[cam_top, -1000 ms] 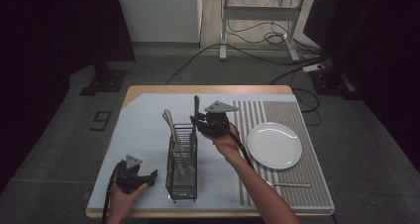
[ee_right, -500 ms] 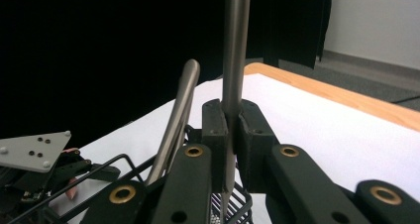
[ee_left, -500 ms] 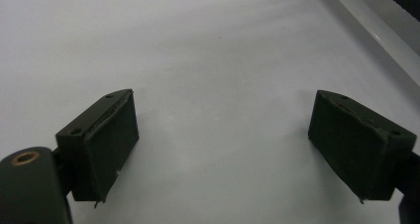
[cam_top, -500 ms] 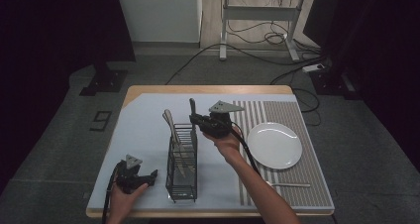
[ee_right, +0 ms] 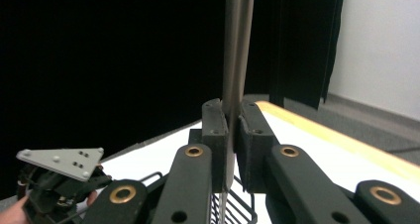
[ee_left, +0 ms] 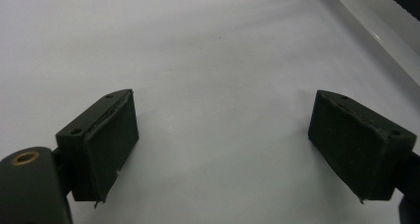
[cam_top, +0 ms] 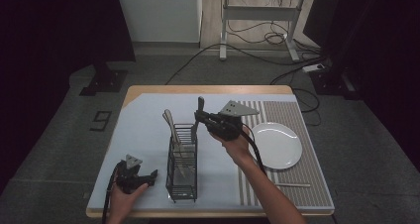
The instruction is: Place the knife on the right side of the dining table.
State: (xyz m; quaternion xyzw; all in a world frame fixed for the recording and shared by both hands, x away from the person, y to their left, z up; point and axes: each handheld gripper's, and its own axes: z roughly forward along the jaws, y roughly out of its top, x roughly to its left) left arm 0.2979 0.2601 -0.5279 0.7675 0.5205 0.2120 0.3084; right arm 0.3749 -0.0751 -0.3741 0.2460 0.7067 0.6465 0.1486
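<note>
1. The right gripper (cam_top: 200, 116) is held above the bench (cam_top: 208, 89), over the back end of the black wire cutlery rack (cam_top: 182, 184). Its jaws are pinched tight on a metal utensil handle (cam_top: 200, 105), which stands nearly upright.
2. In the right gripper view the flat metal handle (ee_right: 236, 45) rises straight up from between the two black pads and runs on down below them toward the rack (ee_right: 233, 211). Which kind of utensil it is cannot be told.
3. More cutlery (cam_top: 171, 125) leans in the rack, handles up and tilted toward the left of the bench.
4. The left gripper (cam_top: 148, 177) rests low near the front left corner of the bench, just left of the rack. Its jaws stand wide apart with nothing between them; in the left gripper view the light bench surface (ee_left: 208, 50) lies bare between the pads.
5. A white plate (cam_top: 277, 145) sits on the striped mat (cam_top: 297, 120) to the right, near the right forearm.
</note>
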